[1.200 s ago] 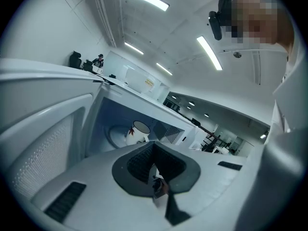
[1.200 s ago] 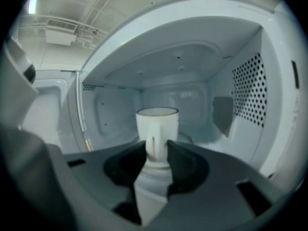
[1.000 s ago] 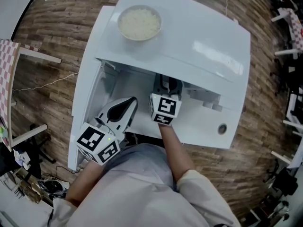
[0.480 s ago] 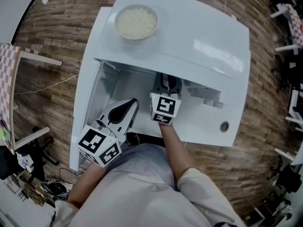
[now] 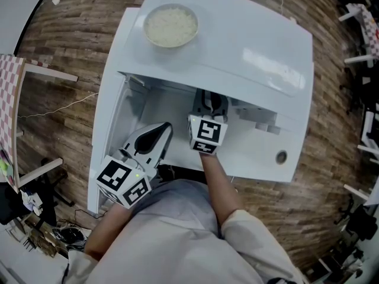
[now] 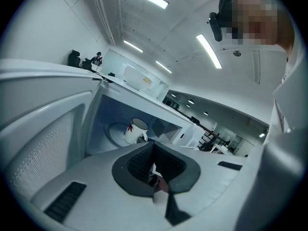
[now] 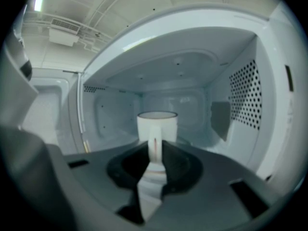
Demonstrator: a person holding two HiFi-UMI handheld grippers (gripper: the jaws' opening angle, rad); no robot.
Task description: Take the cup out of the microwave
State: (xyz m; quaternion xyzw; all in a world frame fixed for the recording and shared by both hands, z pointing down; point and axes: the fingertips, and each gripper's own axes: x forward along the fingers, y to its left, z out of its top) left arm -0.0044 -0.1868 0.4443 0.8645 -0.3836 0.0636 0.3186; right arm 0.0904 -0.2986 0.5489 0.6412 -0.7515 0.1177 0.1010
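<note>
A white cup (image 7: 157, 124) with a red leaf mark (image 6: 136, 130) stands on the turntable inside the open white microwave (image 5: 237, 46). Its handle faces my right gripper (image 7: 155, 150). That gripper reaches into the cavity, and its jaws have just been closing, with the handle between them and pressed by the pads. In the head view only the right gripper's marker cube (image 5: 207, 135) shows, and the microwave's top hides the cup. My left gripper (image 5: 155, 136) is outside, by the open door (image 5: 109, 117), pointing at the cavity with its jaws together and nothing held.
A bowl of rice (image 5: 171, 26) sits on top of the microwave at its back left. The door swings out to the left. A round knob (image 5: 280, 157) is on the front panel at right. Wooden floor surrounds the unit, with a checkered chair (image 5: 9, 99) at far left.
</note>
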